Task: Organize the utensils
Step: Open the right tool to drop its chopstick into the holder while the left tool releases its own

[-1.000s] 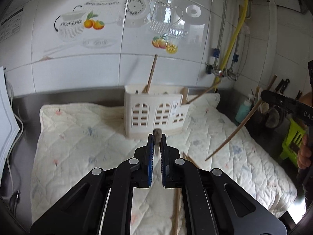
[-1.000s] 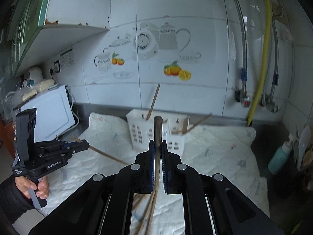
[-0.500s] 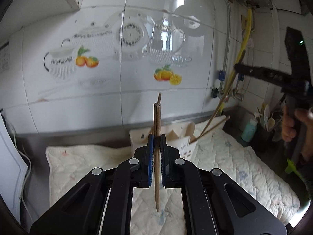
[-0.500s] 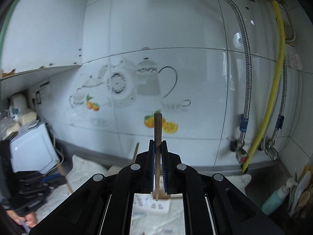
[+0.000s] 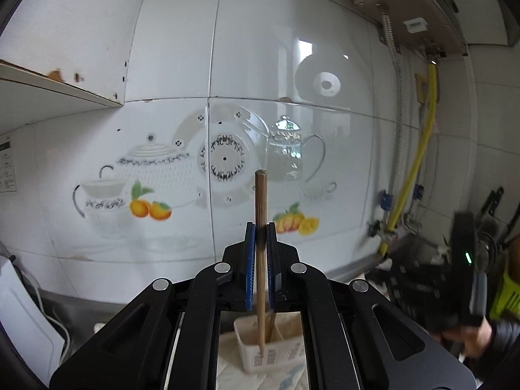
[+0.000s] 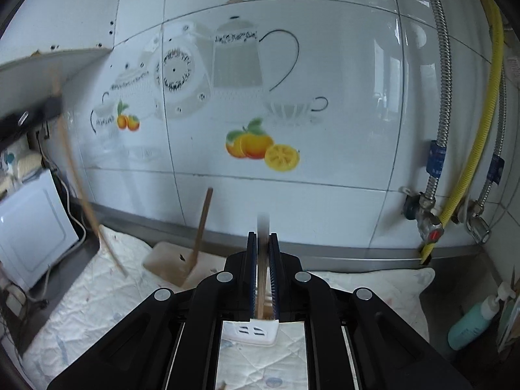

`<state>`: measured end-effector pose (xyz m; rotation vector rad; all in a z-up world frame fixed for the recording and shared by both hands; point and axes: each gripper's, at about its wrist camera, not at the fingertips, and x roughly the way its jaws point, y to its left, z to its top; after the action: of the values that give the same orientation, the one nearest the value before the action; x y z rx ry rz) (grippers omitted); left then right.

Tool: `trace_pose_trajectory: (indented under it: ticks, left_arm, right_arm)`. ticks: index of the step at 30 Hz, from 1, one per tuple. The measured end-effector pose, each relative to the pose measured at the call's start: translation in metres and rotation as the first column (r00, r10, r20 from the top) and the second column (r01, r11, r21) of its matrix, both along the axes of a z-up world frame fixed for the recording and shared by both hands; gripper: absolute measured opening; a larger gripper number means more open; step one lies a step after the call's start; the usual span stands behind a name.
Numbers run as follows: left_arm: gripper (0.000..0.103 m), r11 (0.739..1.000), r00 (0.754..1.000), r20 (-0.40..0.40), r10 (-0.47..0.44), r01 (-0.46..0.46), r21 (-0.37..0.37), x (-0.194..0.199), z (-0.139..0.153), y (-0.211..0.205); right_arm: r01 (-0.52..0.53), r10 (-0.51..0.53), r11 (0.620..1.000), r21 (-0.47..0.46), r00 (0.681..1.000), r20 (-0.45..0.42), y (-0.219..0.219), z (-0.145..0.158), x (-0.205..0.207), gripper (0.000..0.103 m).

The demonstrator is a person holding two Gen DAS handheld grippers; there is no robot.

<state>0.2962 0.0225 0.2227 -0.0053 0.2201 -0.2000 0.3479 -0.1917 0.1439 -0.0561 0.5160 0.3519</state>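
My left gripper [image 5: 260,227] is shut on a wooden chopstick [image 5: 260,201] held upright; its lower end dips into the white utensil holder [image 5: 260,354] below. My right gripper [image 6: 262,237] is shut on another wooden chopstick [image 6: 262,224], also upright, its lower end at a compartment of the white holder [image 6: 250,331]. One more chopstick [image 6: 201,227] leans out of the holder's left part [image 6: 165,263]. The left gripper's chopstick [image 6: 78,188] shows blurred at the left of the right wrist view.
A quilted white cloth [image 6: 97,292] covers the counter. A white appliance [image 6: 29,224] stands at the left. Pipes and a yellow hose [image 6: 474,149] run down the tiled wall at the right. A teal bottle [image 6: 471,321] stands at the right.
Both grippers have risen and moved over the holder with their chopsticks turned upright. The chopsticks' lower ends now reach down into the holder.
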Motion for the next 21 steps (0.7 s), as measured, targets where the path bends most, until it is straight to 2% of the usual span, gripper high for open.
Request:
trace_pose_trajectory:
  ticks: [2,6,10,15,19,21]
  left_arm:
    - [0.005,1.0,1.0,0.008,0.017,-0.017,0.0,0.011,-0.001,-0.003]
    - [0.005,1.0,1.0,0.006,0.022,-0.022,-0.012,0.029,-0.012,-0.008]
    - [0.005,0.999,0.998,-0.043,0.035,-0.036,-0.028,0.045,-0.031,-0.007]
    - [0.005,0.999,0.993,-0.115,0.019,-0.023,-0.028,0.055,-0.057,-0.003]
    - [0.006,1.0,0.99,-0.138,0.013,-0.015,-0.015,0.052,-0.069,-0.003]
    - [0.012,1.0,0.99,-0.143,0.011,-0.012,-0.005,0.047,-0.072,-0.004]
  right_arm:
    - [0.003,-0.003,1.0,-0.019,1.0,0.016,-0.001,-0.003,-0.006,0.014]
    - [-0.008,0.01,0.999,-0.037,0.999,0.049,-0.006,-0.003,-0.021,0.015]
    - [-0.023,0.024,0.999,-0.026,0.998,0.062,-0.011,-0.004,-0.036,0.019]
    - [-0.05,0.05,0.999,-0.012,0.997,0.05,-0.012,-0.015,-0.059,0.021]
    - [-0.058,0.058,0.998,-0.003,0.998,0.029,-0.011,-0.027,-0.08,0.028]
    - [-0.058,0.058,0.998,-0.001,0.998,0.013,-0.011,-0.033,-0.09,0.028]
